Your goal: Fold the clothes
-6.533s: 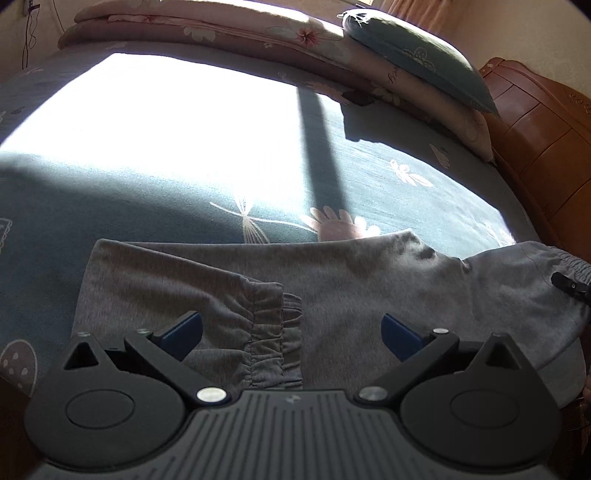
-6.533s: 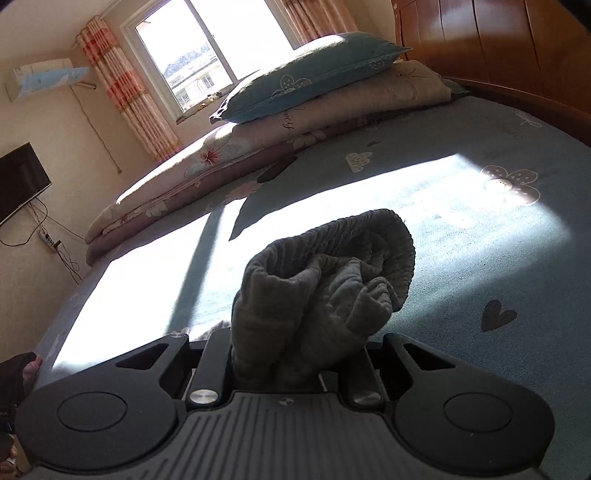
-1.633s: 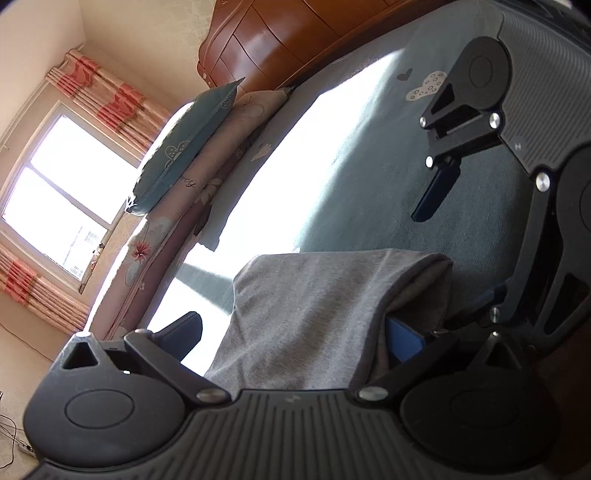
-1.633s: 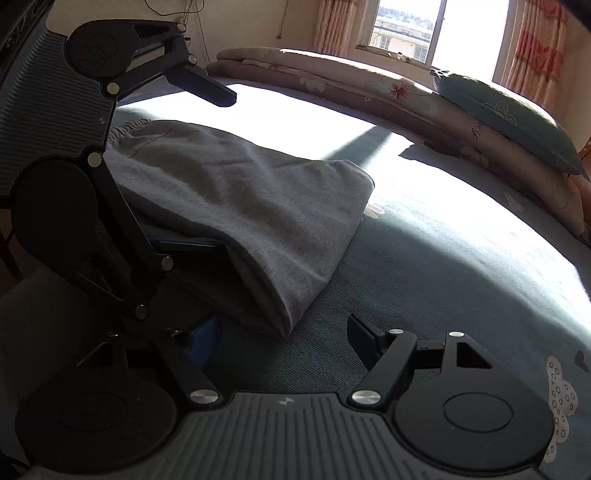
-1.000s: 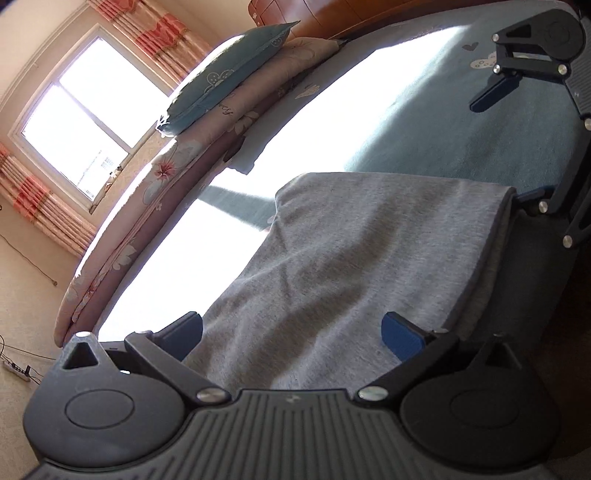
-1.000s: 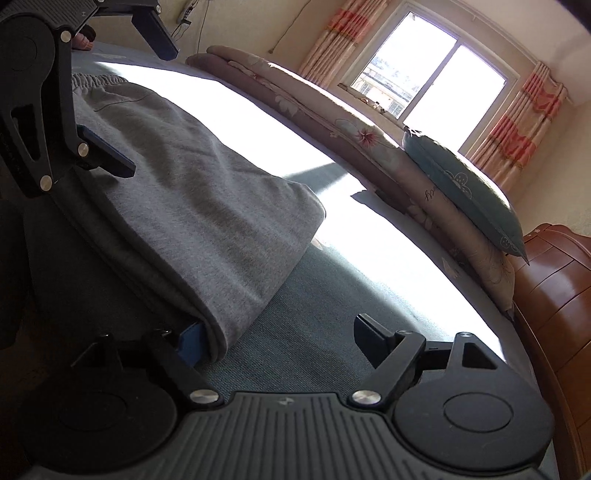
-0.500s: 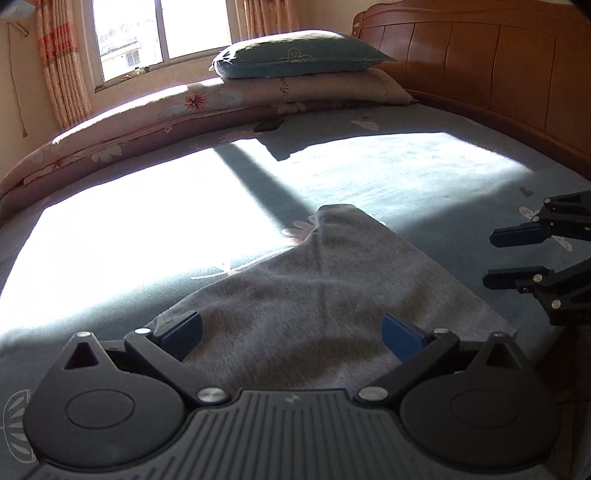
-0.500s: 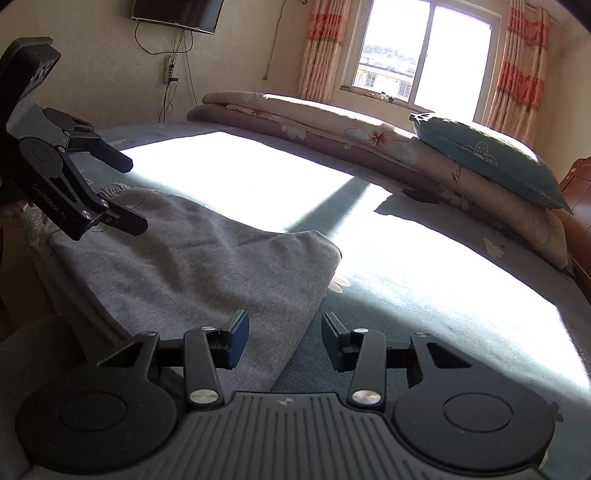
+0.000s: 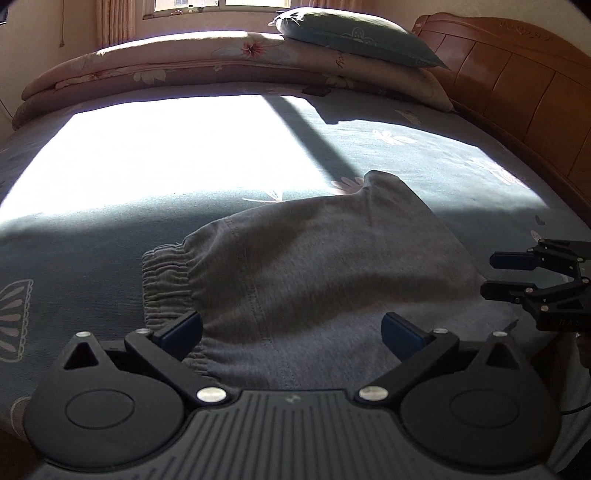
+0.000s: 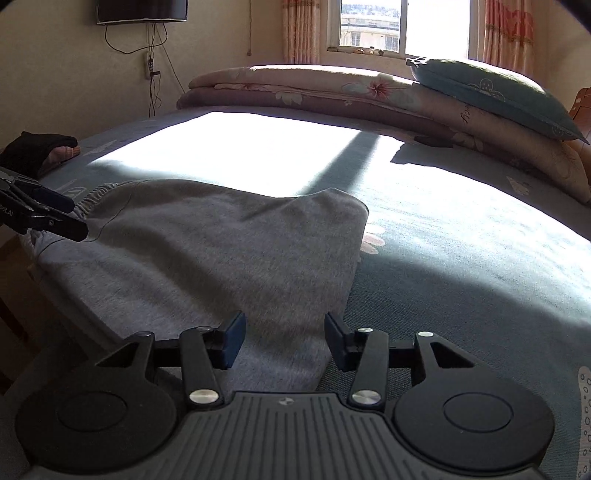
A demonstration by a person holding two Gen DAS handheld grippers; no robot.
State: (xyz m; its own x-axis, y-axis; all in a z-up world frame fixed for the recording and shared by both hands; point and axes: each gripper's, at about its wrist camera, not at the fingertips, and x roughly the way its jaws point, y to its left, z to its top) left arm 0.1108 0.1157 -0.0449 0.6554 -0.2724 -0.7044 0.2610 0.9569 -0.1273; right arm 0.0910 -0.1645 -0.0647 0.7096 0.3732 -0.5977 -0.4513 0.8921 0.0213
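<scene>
Both grippers now clear of folded pants [image 9: 314,266], which lie flat at near bed [image 9: 461,162] edge: left gripper [image 9: 291,326] wide open & empty, right gripper [image 10: 282,341] jaws just re-opening w/ nothing between, so fold looks placed.

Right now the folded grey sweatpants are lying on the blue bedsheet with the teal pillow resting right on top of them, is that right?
Not quite. The folded grey sweatpants do lie on the blue bedsheet, but the teal pillow sits on the rolled floral quilt at the far side of the bed, well apart from them. The left wrist view shows this.
</scene>
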